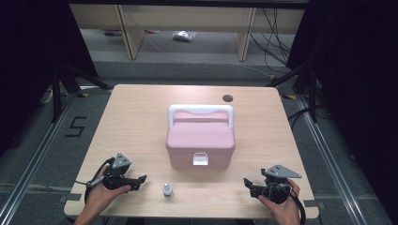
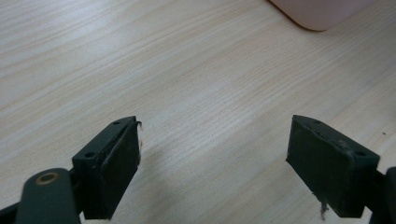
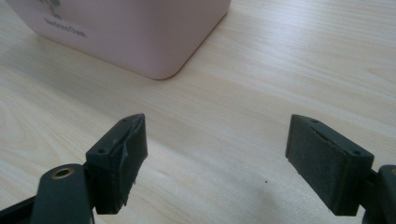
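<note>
Pink box (image 1: 201, 140) sits mid-table on the wooden table (image 1: 136, 117), lid shut, white handle (image 1: 201, 112) folded toward the far side, white latch (image 1: 201, 160) on the near face. Small bottle (image 1: 167, 189) stands upright near the front edge, just left of the box's near face, apart from it. Left gripper (image 1: 141, 180) rests low at the front left, jaws spread wide with nothing between them — bare wood in the left gripper view (image 2: 212, 140), a box corner (image 2: 322, 14) at the top. Right gripper (image 1: 248, 183) at the front right, jaws also spread, empty — box corner (image 3: 140, 37) ahead in the right gripper view. Both well apart from the box. Each gripper is held in a hand at the bottom edge.
</note>
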A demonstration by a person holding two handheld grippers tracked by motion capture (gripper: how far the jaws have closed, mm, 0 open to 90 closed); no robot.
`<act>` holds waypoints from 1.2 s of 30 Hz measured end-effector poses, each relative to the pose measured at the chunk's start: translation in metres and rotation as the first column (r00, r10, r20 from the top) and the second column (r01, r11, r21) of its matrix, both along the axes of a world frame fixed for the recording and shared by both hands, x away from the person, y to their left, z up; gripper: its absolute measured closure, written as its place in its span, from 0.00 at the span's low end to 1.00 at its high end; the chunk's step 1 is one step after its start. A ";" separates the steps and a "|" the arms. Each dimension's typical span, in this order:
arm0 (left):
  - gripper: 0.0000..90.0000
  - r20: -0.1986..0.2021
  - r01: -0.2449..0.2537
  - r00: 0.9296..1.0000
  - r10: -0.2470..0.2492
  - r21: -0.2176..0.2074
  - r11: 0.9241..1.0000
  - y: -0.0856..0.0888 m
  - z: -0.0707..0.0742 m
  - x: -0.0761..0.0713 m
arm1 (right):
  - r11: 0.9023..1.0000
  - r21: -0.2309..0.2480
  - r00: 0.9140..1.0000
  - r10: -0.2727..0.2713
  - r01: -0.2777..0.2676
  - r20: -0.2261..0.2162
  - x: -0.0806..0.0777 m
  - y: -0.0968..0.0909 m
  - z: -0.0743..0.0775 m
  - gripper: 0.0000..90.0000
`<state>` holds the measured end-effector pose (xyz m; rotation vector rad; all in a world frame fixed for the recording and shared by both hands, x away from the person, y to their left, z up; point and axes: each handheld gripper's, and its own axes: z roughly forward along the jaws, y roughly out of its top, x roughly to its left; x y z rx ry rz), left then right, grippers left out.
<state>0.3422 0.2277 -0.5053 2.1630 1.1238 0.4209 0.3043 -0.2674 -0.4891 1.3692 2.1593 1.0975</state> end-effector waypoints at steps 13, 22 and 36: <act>0.18 0.000 0.006 1.000 -0.006 0.007 1.000 0.000 0.001 0.000 | 1.000 0.004 0.999 0.022 -0.022 0.030 -0.001 0.003 0.001 0.27; 0.18 0.004 0.005 1.000 -0.005 0.005 1.000 -0.001 0.001 0.000 | 0.997 0.010 0.996 0.081 -0.082 0.042 -0.004 0.015 0.007 0.28; 0.19 0.002 -0.001 1.000 0.001 0.003 1.000 -0.003 0.000 0.000 | 0.972 -0.024 0.969 0.235 -0.234 0.081 -0.004 0.059 0.015 0.29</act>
